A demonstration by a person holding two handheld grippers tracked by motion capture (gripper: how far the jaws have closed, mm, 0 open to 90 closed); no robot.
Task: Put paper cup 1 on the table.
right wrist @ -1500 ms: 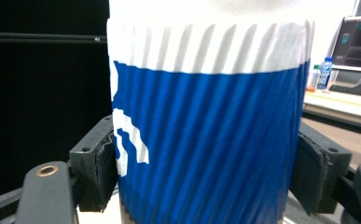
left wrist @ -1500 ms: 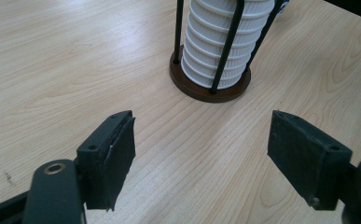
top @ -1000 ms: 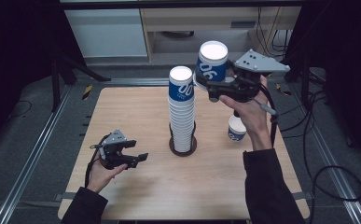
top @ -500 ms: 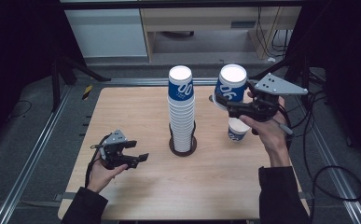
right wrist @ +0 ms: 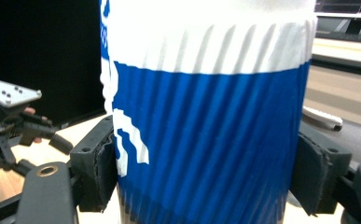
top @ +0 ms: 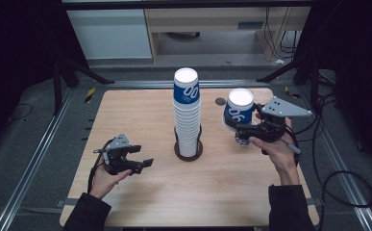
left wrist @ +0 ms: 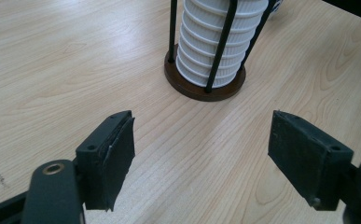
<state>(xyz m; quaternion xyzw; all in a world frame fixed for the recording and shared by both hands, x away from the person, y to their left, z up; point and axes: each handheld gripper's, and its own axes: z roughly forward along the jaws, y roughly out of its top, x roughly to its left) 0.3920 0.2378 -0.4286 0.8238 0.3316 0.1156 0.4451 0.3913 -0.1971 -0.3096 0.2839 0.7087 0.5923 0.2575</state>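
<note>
While held up off the table (top: 231, 183): blue-and-white paper cup (top: 239, 111), upside down, white base up, tilted a bit, right of the stack.
R hand-held gripper (top: 232, 126): clamped on that cup; in right gripper view the jaws press both sides of its ribbed blue wall (right wrist: 206, 140), cup betw. them.
R hand (top: 272, 147): under the gripper body, grey plate on top.
Cup stack (top: 187, 113): tall, upside-down cups, top one blue w/ white print, rest show white rims; stands upright at table centre.
Stack holder (top: 188, 150): round dark-brown base w/ thin black rods around the cups; left gripper view shows base (left wrist: 205, 88) and rods close.
2nd cup (top: 241, 140): on the table just below/behind the held cup, mostly hidden by R gripper; can't tell more.
L hand-held gripper (top: 142, 164): jaws wide apart, nothing betw. them, low over table at left-front, pointing toward the holder, well apart from it.
L hand (top: 107, 178): wraps gripper body, cable looping beside it.
Dark round spot (top: 220, 101): on the table, far side, near the held cup.
</note>
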